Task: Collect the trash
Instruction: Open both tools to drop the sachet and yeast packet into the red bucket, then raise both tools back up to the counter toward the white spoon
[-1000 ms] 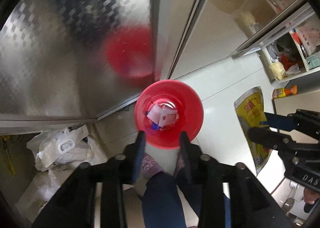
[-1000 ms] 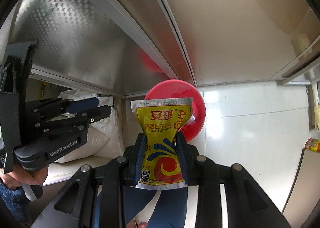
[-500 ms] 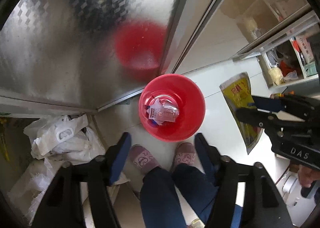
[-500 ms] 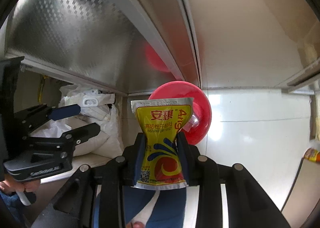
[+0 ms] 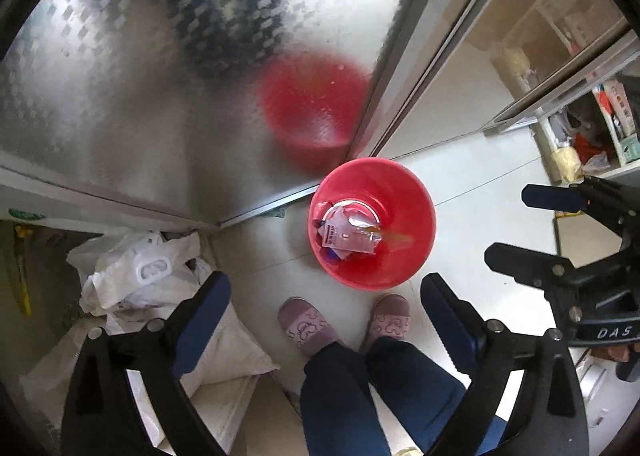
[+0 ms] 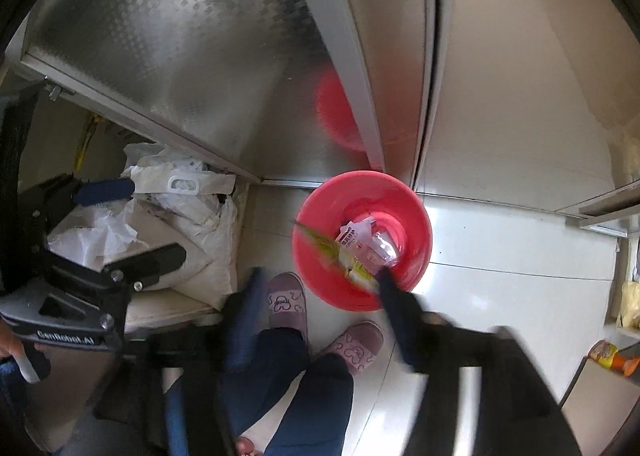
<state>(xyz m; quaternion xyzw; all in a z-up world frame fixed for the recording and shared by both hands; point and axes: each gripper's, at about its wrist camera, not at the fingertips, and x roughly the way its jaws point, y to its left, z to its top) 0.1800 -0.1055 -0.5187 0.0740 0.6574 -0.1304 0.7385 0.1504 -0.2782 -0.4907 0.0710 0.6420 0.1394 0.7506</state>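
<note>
A red bucket (image 5: 416,216) (image 6: 416,224) stands on the white floor with white and clear wrappers (image 5: 344,234) in its bottom. A yellow yeast packet (image 6: 328,250) shows as a blurred streak inside the bucket, free of any grip; in the left wrist view the packet (image 5: 396,236) is a thin yellow smear. My right gripper (image 6: 320,276) (image 5: 520,226) hangs over the bucket's near rim, its jaws opening with nothing between them. My left gripper (image 5: 324,282) (image 6: 156,222) is above the floor just short of the bucket, its jaws opening wide and empty.
A person's two feet in purple slippers (image 5: 304,322) stand right before the bucket. White plastic bags and a sack (image 5: 136,276) lie to the left. A patterned metal cabinet door (image 5: 160,96) rises behind. Shelves with goods (image 5: 584,144) are at the right.
The right jaws have spread and let go of the yellow packet, which has dropped into the red bucket. The left jaws have opened much wider, and the bucket sits further right in that view.
</note>
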